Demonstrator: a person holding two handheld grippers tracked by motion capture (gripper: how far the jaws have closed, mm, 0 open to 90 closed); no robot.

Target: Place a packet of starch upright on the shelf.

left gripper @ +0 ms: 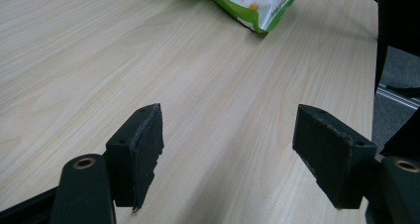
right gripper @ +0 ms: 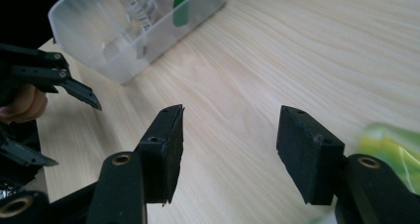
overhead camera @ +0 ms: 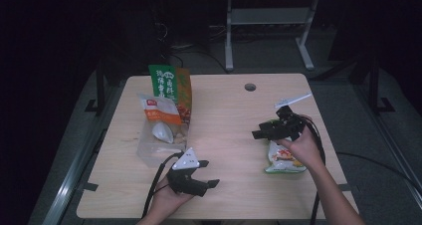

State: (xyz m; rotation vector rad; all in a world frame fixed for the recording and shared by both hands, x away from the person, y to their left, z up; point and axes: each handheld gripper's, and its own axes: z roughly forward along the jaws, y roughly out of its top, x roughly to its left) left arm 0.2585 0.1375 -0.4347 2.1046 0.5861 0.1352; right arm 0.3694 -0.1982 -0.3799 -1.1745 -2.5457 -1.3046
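The right gripper (overhead camera: 260, 131) hangs with jaws spread and empty just above the green snack bag (overhead camera: 282, 159), which lies flat on the table (overhead camera: 224, 115) well to the right of the clear bin (overhead camera: 149, 153). The left gripper (overhead camera: 208, 173), likewise wide open and holding nothing, hovers just right of that bin. Two packets (overhead camera: 166, 98) already stand in the bin, so the work looks partly done: the green bag remains to be grasped and carried over.

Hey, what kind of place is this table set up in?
Probably a lab or workshop set up for recording: a plain wooden table in a dark room, metal frame rails beside it, and a hand-held tool with a cable.
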